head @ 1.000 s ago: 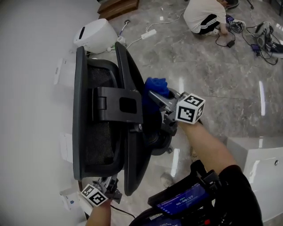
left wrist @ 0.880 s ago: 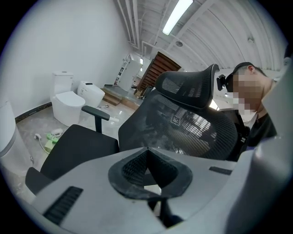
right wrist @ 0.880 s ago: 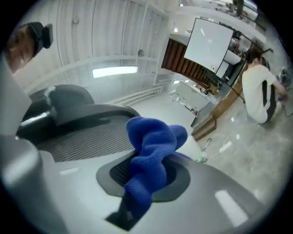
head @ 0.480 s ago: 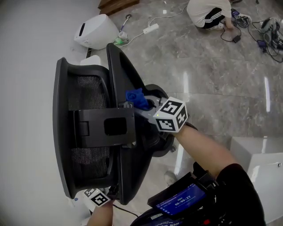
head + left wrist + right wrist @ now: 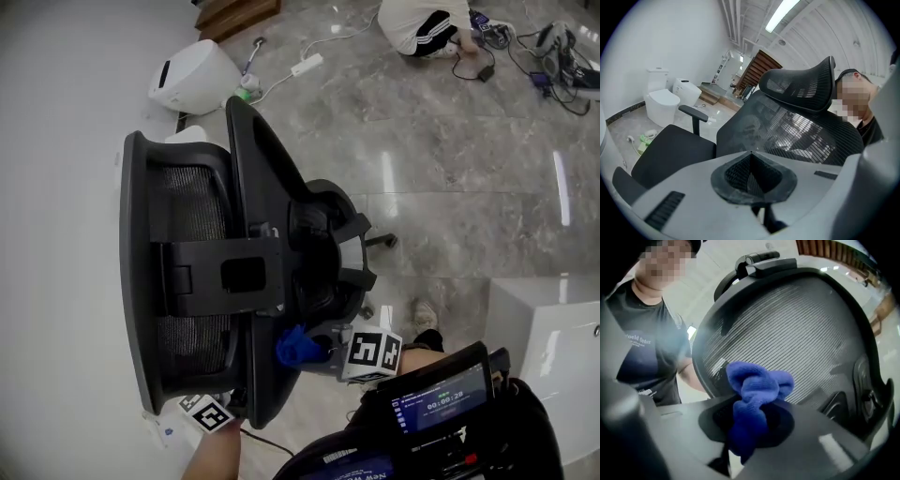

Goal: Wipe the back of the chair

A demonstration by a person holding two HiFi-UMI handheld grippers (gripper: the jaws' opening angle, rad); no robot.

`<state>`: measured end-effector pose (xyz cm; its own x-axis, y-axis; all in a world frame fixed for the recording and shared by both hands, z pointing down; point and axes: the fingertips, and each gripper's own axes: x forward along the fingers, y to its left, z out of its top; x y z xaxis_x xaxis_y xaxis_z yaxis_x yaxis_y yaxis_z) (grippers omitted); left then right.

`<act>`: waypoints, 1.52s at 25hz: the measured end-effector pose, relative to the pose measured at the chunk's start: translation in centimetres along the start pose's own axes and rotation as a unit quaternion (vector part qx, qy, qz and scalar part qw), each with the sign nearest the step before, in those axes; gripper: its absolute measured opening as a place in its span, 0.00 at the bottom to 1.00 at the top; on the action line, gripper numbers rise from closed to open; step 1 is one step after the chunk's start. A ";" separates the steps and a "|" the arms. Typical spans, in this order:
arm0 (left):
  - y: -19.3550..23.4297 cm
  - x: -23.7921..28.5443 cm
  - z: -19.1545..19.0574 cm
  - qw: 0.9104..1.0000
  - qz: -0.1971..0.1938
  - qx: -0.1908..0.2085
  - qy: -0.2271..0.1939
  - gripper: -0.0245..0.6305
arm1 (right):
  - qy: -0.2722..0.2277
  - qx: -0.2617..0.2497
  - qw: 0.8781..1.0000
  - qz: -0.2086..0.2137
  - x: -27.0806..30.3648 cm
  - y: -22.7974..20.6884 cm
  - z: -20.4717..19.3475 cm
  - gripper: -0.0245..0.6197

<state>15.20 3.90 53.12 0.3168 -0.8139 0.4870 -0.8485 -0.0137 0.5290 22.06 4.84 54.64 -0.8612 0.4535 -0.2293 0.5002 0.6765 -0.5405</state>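
A black mesh office chair (image 5: pixel 262 216) stands below me, its headrest (image 5: pixel 141 253) to the left and its seat (image 5: pixel 323 248) to the right. My right gripper (image 5: pixel 323 349) is shut on a bunched blue cloth (image 5: pixel 298 347) at the near end of the backrest. In the right gripper view the cloth (image 5: pixel 757 399) sticks out of the right gripper (image 5: pixel 750 425) right in front of the backrest mesh (image 5: pixel 797 329). My left gripper (image 5: pixel 230 401) sits by the near edge of the back. The left gripper (image 5: pixel 751 165) is shut with nothing in it, facing the chair's seat (image 5: pixel 670 150) and mesh back (image 5: pixel 797 131).
A white wall (image 5: pixel 56 234) runs along the left behind the chair. A white toilet-like unit (image 5: pixel 192 75) and a power strip (image 5: pixel 305 66) lie at the far end. A person (image 5: pixel 422 26) sits on the grey floor beside cables (image 5: pixel 553 47). A white cabinet (image 5: pixel 548 347) stands at right.
My right gripper has carried the blue cloth along the chair back from the middle toward me, to the near end. The left gripper has stayed by the near edge.
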 end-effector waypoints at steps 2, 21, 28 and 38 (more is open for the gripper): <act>-0.4 0.0 0.9 1.000 -0.004 -0.002 0.003 0.04 | -0.034 0.012 0.999 -0.022 -1.8 -1.3 2.9 0.15; -5.0 -18.7 5.1 0.986 -0.062 0.086 -0.126 0.04 | -0.149 -0.256 0.873 -0.387 -2.3 12.0 27.8 0.15; -3.1 -28.6 2.7 0.982 -0.065 0.107 -0.142 0.04 | 0.019 -0.154 0.843 -0.515 1.7 6.4 22.3 0.15; -3.1 -29.6 2.7 0.980 -0.094 0.119 -0.128 0.04 | 0.125 -0.176 0.918 -0.333 7.1 15.8 15.9 0.15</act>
<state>7.27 26.52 35.21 0.3854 -0.9028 0.1908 -0.8702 -0.2867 0.4008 22.39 9.54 31.63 -0.9609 -0.0395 0.2741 -0.0936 0.9779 -0.1872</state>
